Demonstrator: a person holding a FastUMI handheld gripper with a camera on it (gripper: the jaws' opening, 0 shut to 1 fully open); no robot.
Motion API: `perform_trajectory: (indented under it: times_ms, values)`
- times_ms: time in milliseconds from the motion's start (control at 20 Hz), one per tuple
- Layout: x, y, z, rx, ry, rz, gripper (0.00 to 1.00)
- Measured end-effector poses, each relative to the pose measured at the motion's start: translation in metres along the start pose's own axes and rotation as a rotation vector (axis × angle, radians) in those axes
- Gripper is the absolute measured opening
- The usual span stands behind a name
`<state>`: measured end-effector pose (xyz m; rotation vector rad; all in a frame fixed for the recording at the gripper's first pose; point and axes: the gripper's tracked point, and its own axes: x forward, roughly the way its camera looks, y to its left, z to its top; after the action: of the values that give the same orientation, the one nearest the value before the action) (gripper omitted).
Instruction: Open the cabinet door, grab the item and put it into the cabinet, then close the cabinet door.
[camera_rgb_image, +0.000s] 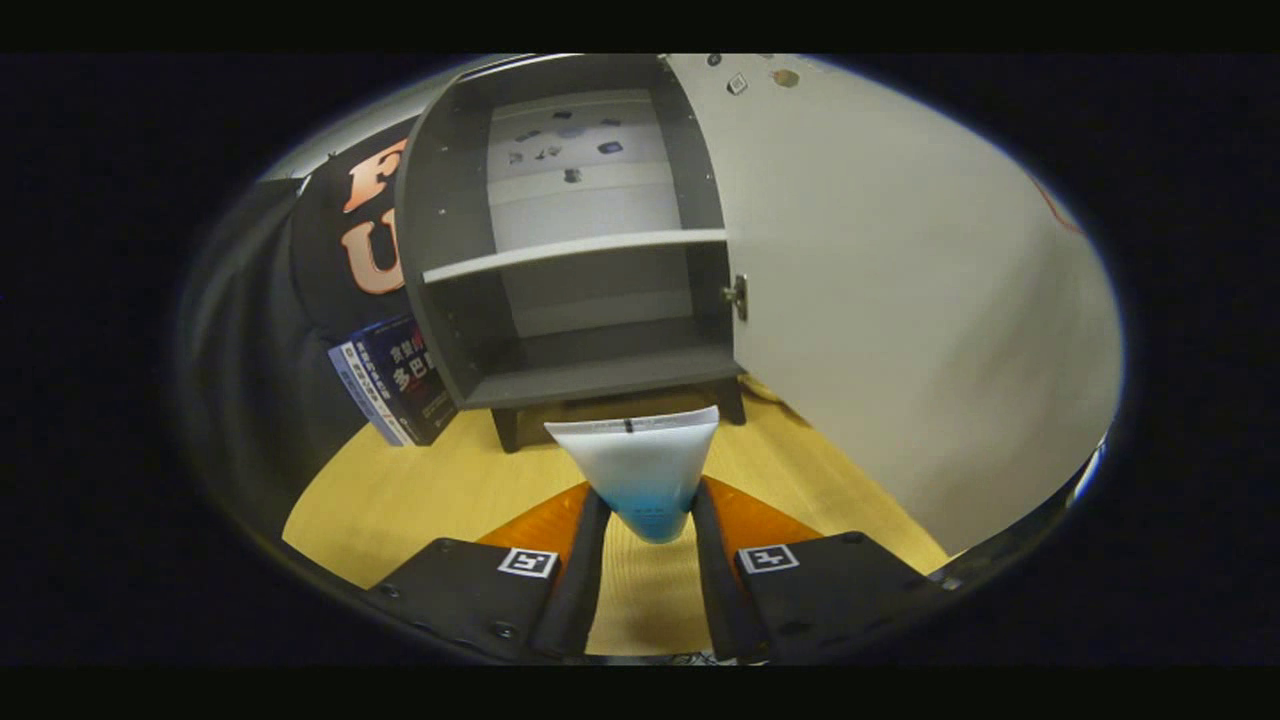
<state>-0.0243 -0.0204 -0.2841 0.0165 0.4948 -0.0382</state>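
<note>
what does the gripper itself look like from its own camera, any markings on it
The gripper shows two long, narrow fingers running forward from two broad, flat black blocks. Each block carries a small square black-and-white marker tag near its inner corner, and small screw heads dot the left block.

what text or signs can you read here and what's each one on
"多巴": on the cover of the book leaning beside the cabinet; the rest of the cover is too blurred.
Stickers on the cabinet's back panel: too small to read.
Square markers on the gripper: patterns, no words.
Pouch, clamped between both fingers: no readable text.
</note>
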Motion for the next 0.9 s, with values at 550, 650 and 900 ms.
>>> perform_trajectory:
  times_ms: [550, 650, 900]
  values:
    - [0.042, 0.067, 0.304, -0.129, -0.27, 0.062, 0.52]
    - [0.078, 0.082, 0.336, -0.133, -0.26, 0.068, 0.51]
    - [0.178, 0.097, 0.322, -0.128, -0.084, 0.095, 0.51]
